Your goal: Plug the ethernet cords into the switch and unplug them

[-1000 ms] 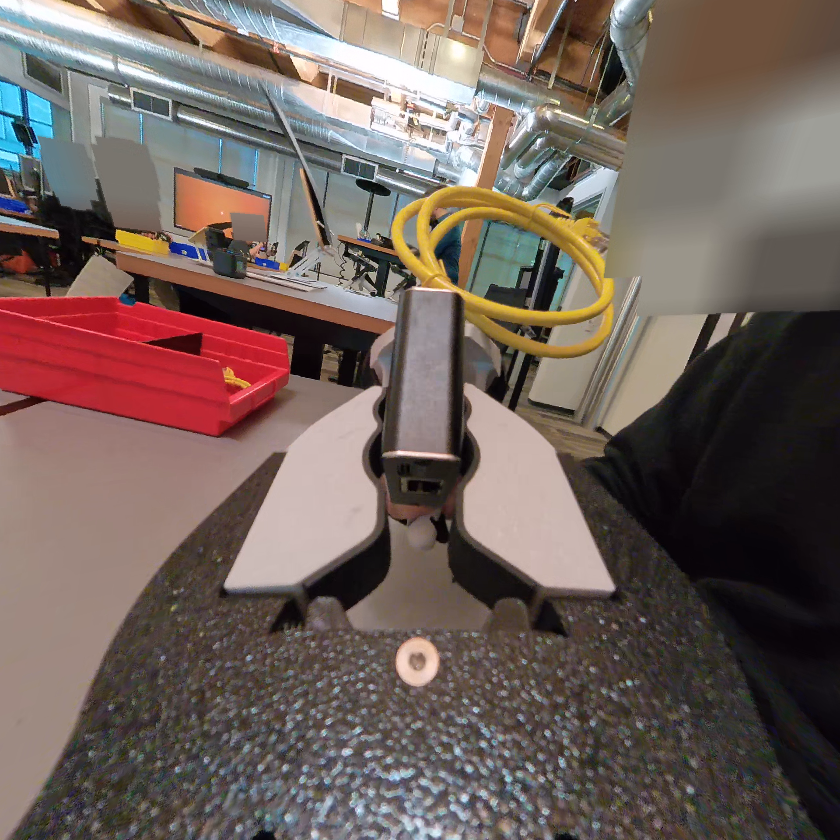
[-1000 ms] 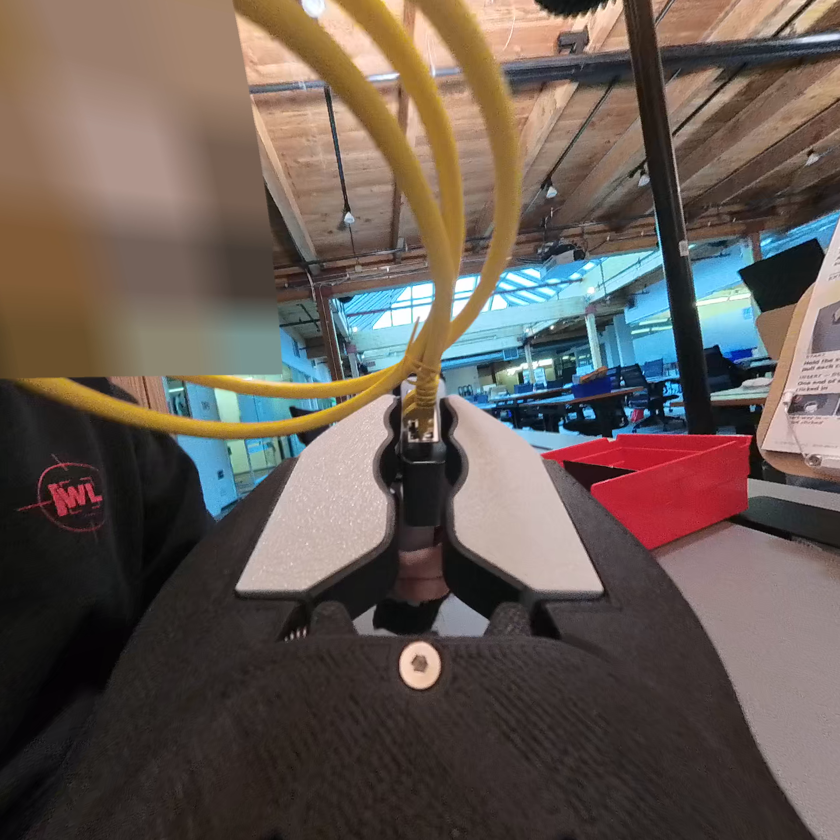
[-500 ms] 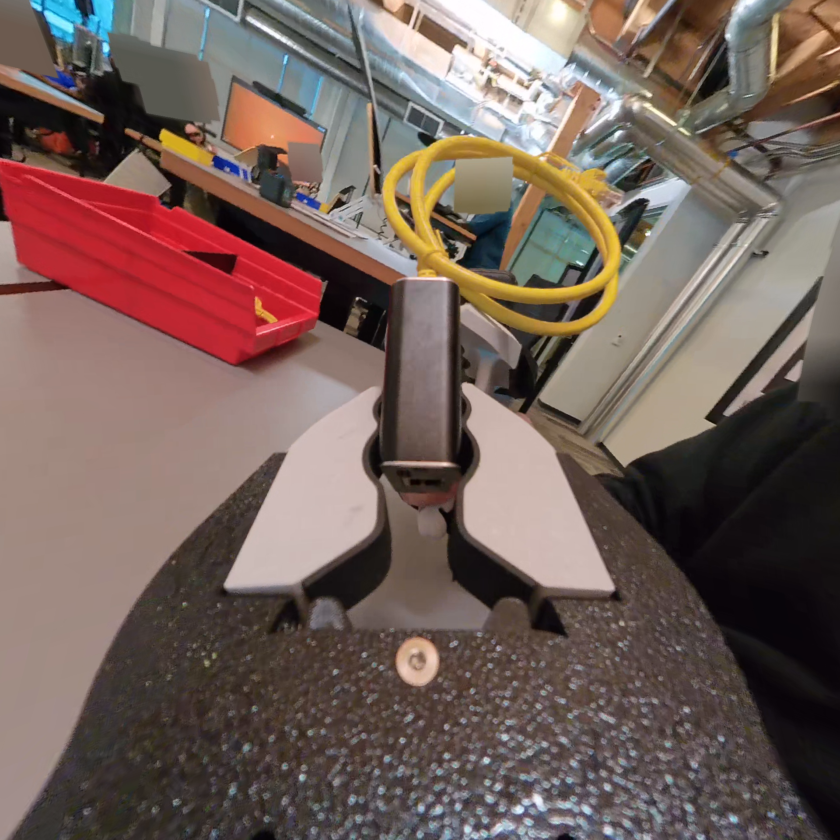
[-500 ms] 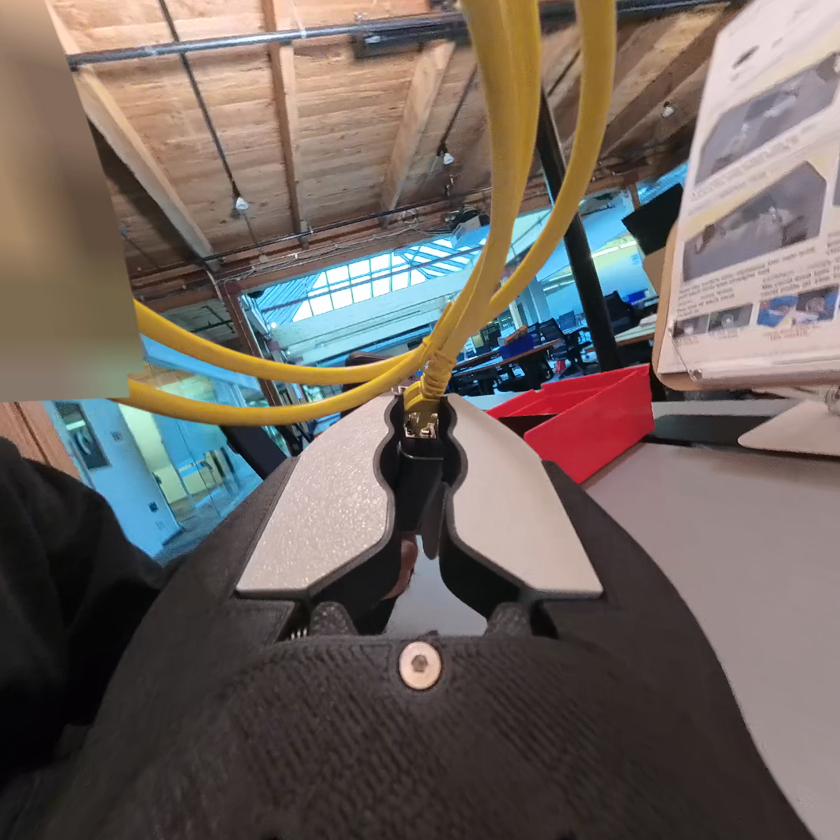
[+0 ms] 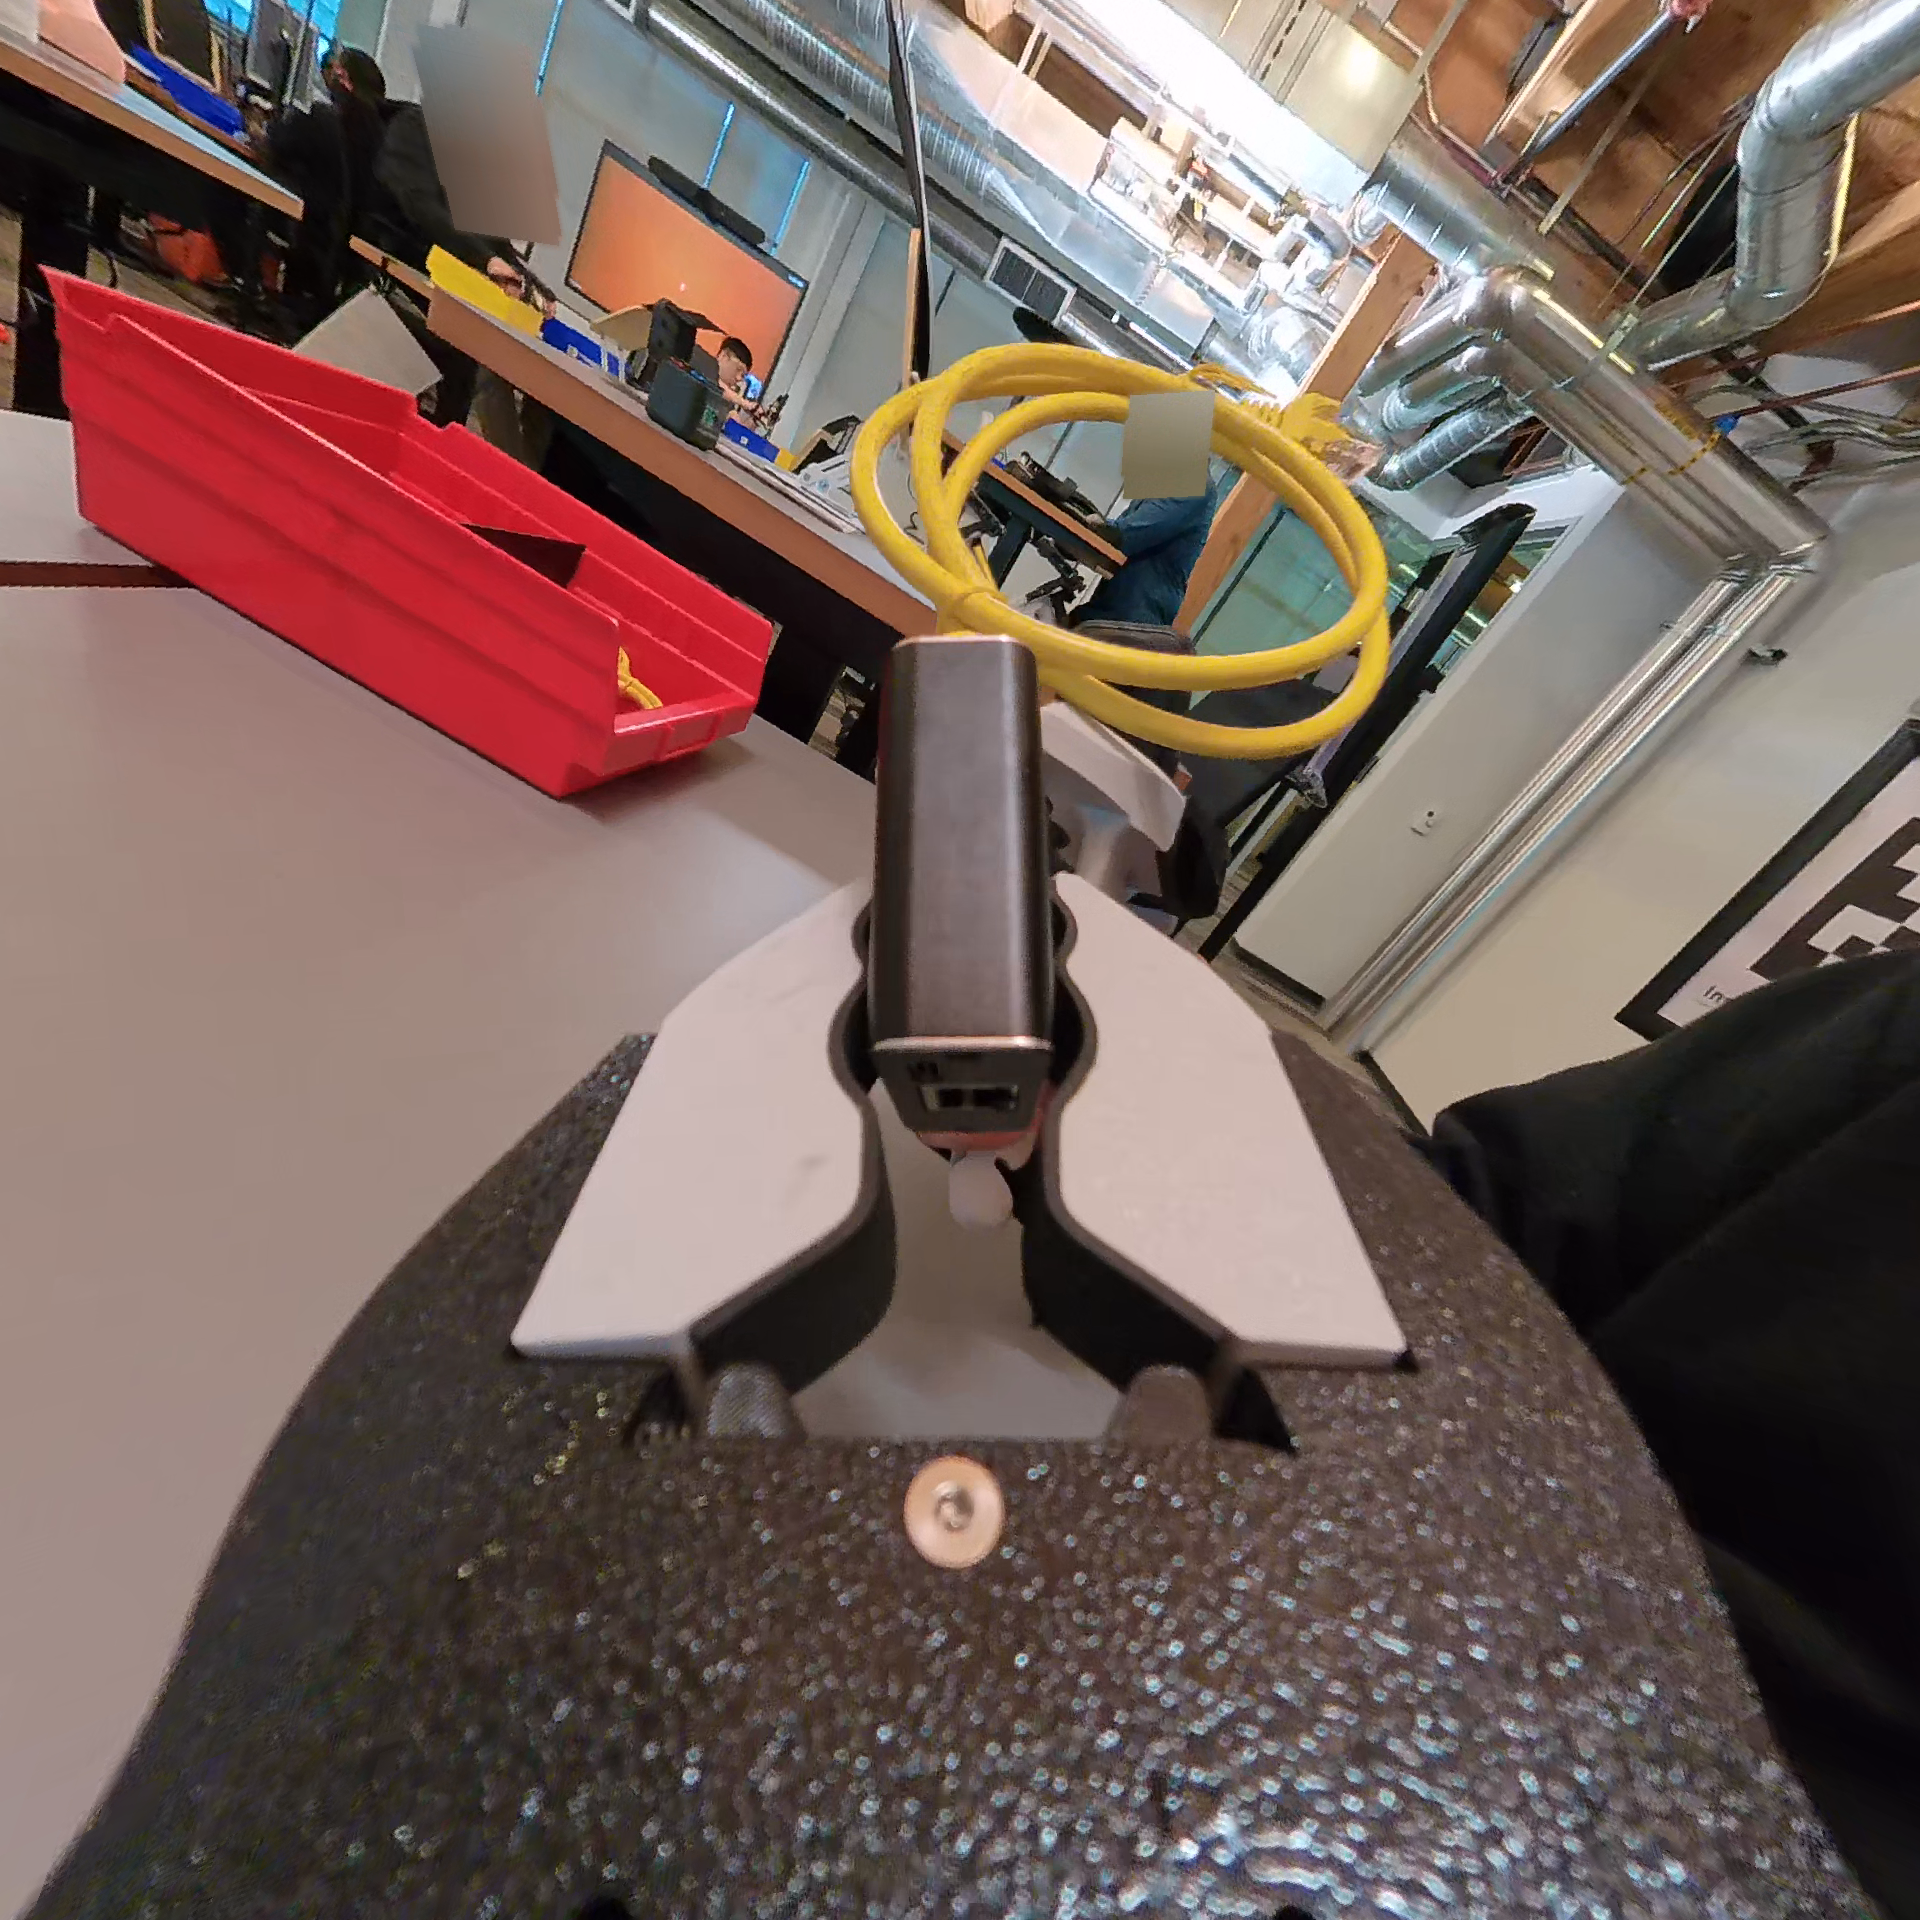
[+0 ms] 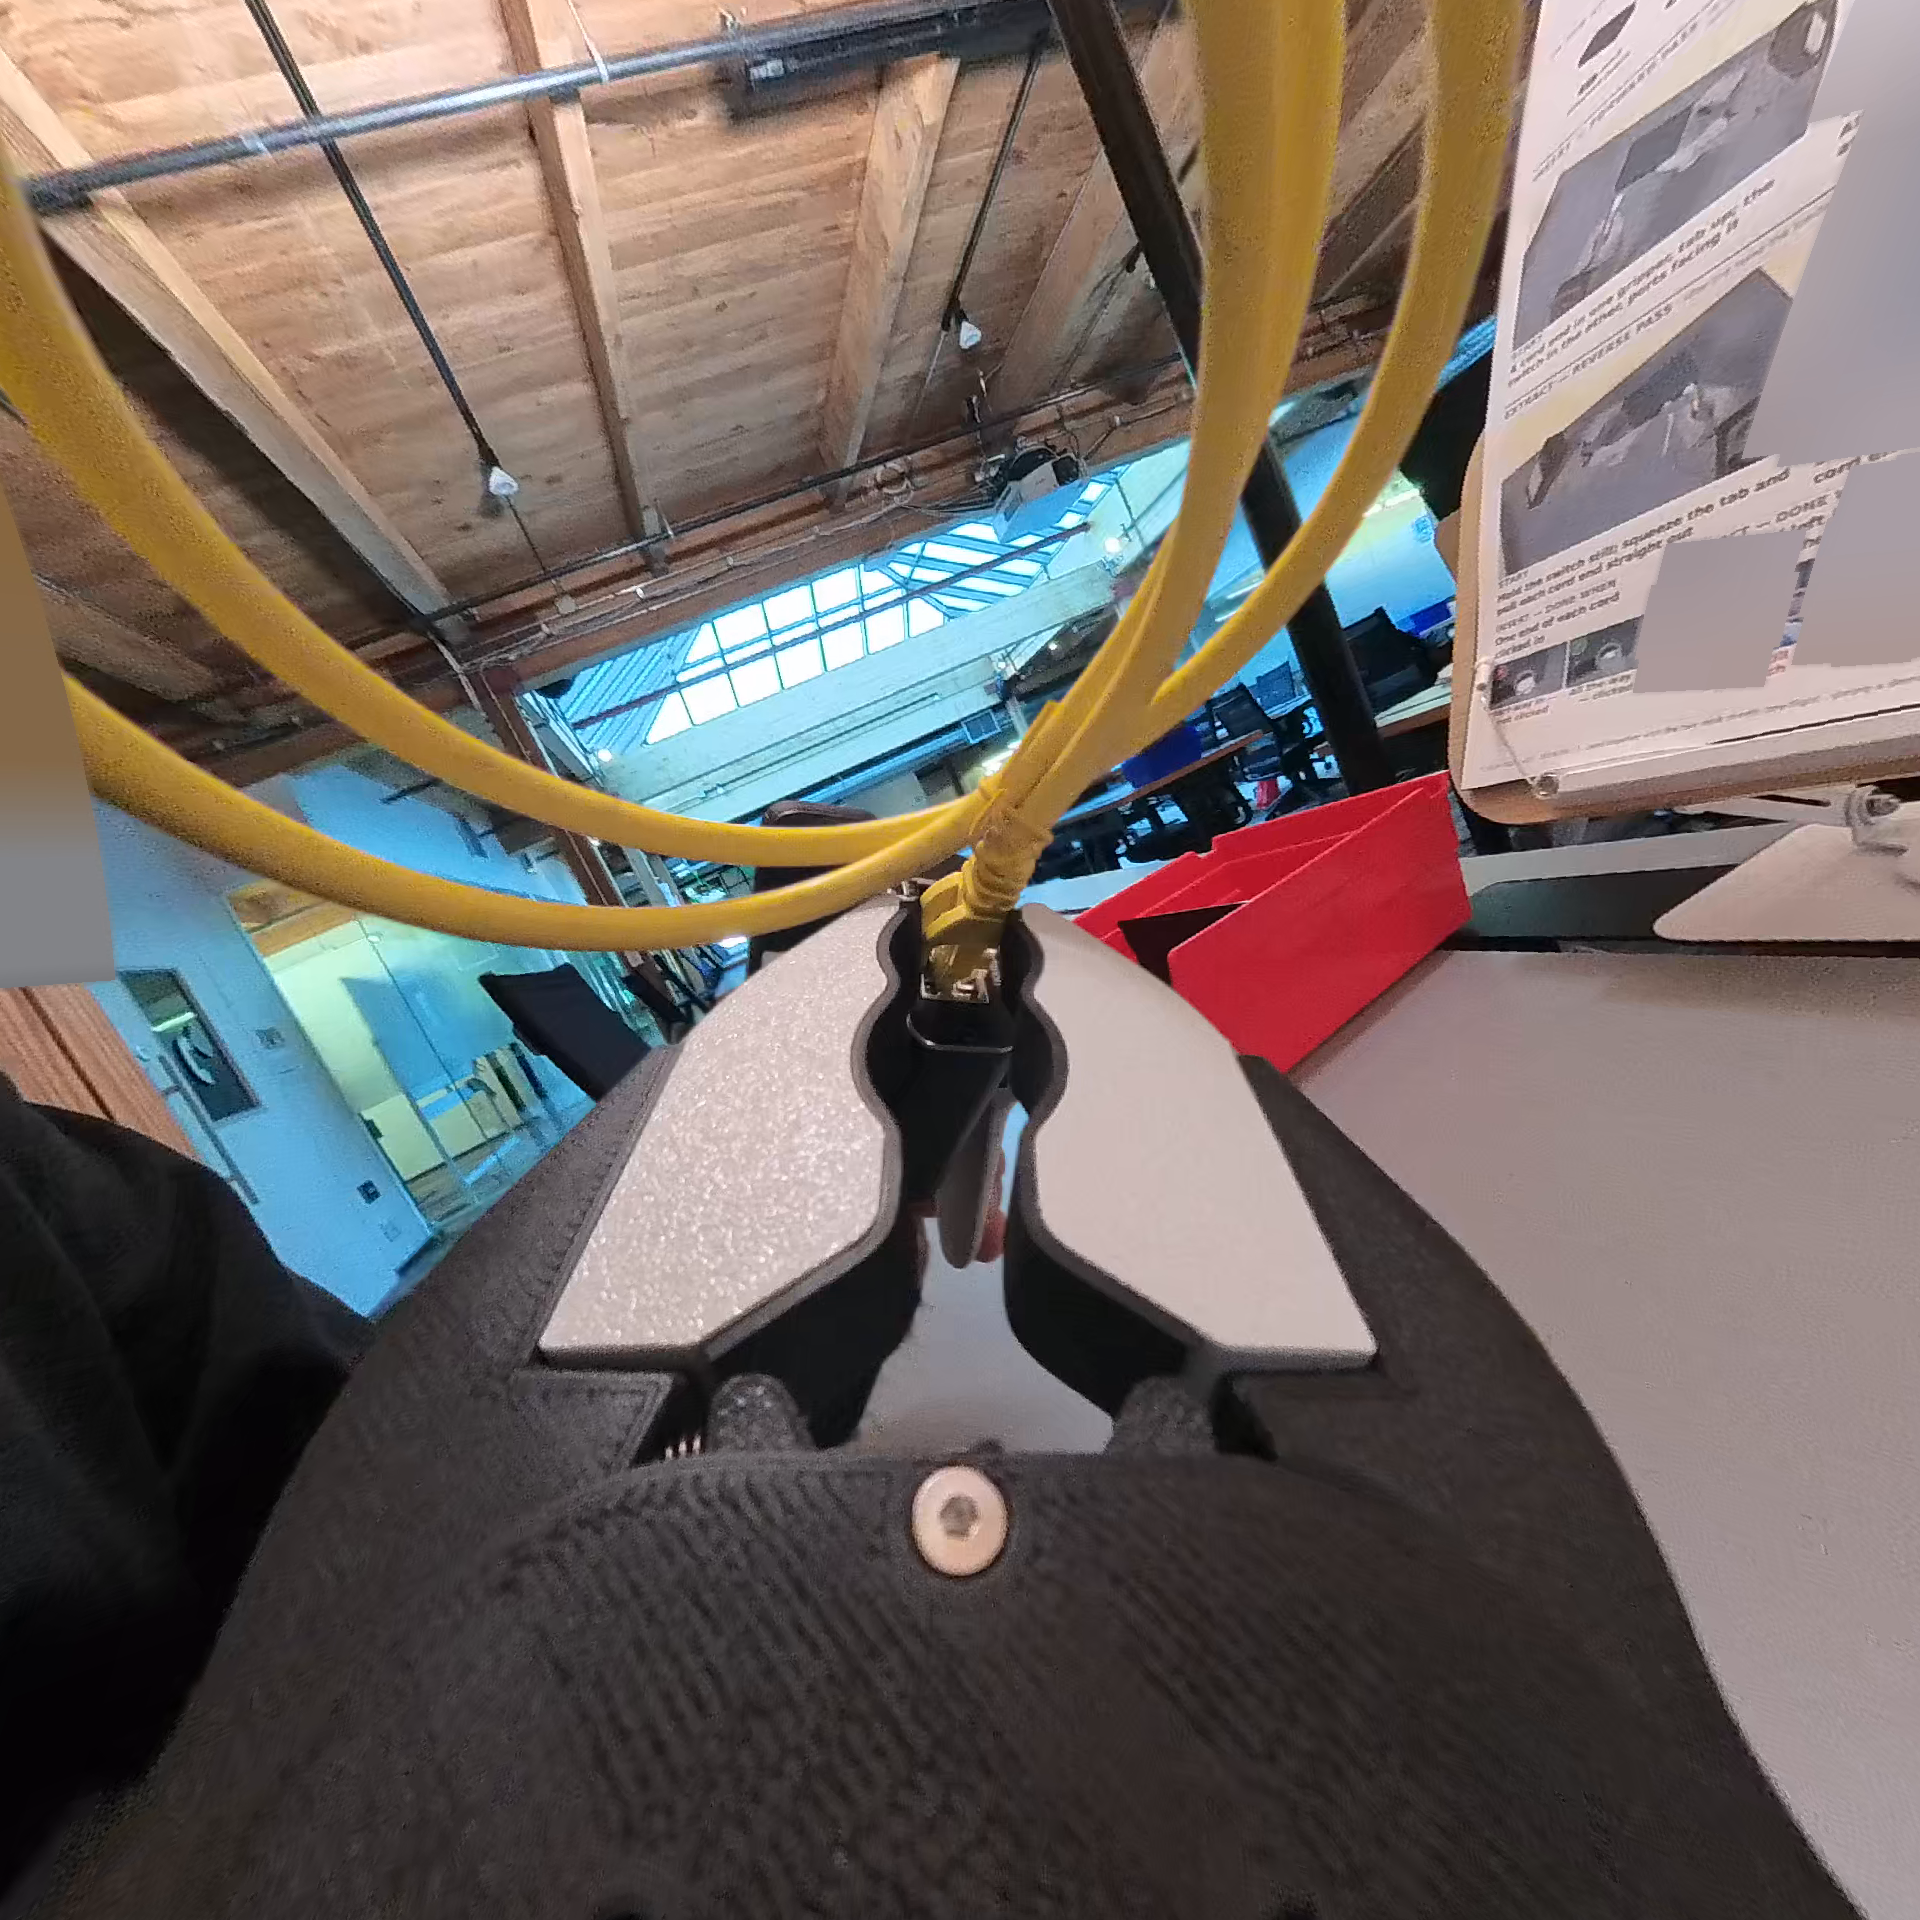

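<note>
So, quick rundown of what your two wrist cams show:

Left tongs: your left tongs (image 5: 961, 997) are clamped on the switch (image 5: 956, 831), a dark metal box standing up between the two fingers, with a port end facing back at the camera.

Switch spot: it's up off the table (image 5: 312, 935), held in the air, long side pointing away from you.

Cord: the yellow ethernet cord (image 5: 1132, 582) goes into the far end of the switch and loops up behind it in a couple of coils.

Loose end: the cord's other plug (image 5: 1320, 431) sticks out at the top right of the coil, not in anything.

Right tongs: your right tongs (image 6: 961, 1023) are closed on the switch (image 6: 961, 1081) too, from the other end, right where the yellow plug (image 6: 961, 920) enters it.

Plug detail: the right wrist view shows the plug seated in the port, its boot just past the fingertips, and the cord (image 6: 416, 727) arcing wide overhead.

Bin: a red bin (image 5: 395, 582) sits on the table well off to your left, with a bit of yellow cord inside near its front corner.

Bin again: same red bin (image 6: 1309, 914) shows beyond the right tongs.

Sheet: a printed instruction sheet (image 6: 1662, 416) on a stand is at the upper right of the right wrist view.
</note>
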A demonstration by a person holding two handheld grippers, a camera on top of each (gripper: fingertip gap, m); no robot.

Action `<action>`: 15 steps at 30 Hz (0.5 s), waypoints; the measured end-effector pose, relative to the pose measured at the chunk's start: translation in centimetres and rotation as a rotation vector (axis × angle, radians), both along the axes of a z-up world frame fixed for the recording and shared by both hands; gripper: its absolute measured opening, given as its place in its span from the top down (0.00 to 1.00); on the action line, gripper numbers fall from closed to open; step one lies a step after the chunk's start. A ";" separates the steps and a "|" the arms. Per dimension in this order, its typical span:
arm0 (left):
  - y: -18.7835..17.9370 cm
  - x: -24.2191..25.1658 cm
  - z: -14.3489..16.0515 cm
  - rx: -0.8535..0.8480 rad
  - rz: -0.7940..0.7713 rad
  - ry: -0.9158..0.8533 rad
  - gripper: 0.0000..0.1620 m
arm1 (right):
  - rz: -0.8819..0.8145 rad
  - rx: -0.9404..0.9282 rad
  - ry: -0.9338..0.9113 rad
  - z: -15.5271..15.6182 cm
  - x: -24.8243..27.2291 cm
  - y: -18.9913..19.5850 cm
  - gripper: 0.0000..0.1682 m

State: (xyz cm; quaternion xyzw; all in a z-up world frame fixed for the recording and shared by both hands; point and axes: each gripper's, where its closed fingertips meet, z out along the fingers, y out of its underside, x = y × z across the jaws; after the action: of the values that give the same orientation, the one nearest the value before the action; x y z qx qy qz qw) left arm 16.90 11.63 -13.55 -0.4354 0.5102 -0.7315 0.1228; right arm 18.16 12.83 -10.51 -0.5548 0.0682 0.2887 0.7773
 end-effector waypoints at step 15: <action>0.1 -0.8 1.2 -0.076 -0.056 -0.023 0.84 | 0.054 0.058 0.029 1.1 -0.2 -0.4 0.87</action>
State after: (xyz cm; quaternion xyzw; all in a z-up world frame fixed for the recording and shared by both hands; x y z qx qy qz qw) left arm 16.11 11.70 -12.36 -0.4169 0.4924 -0.7585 0.0918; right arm 17.92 12.48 -9.40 -0.5293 0.0562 0.3194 0.7840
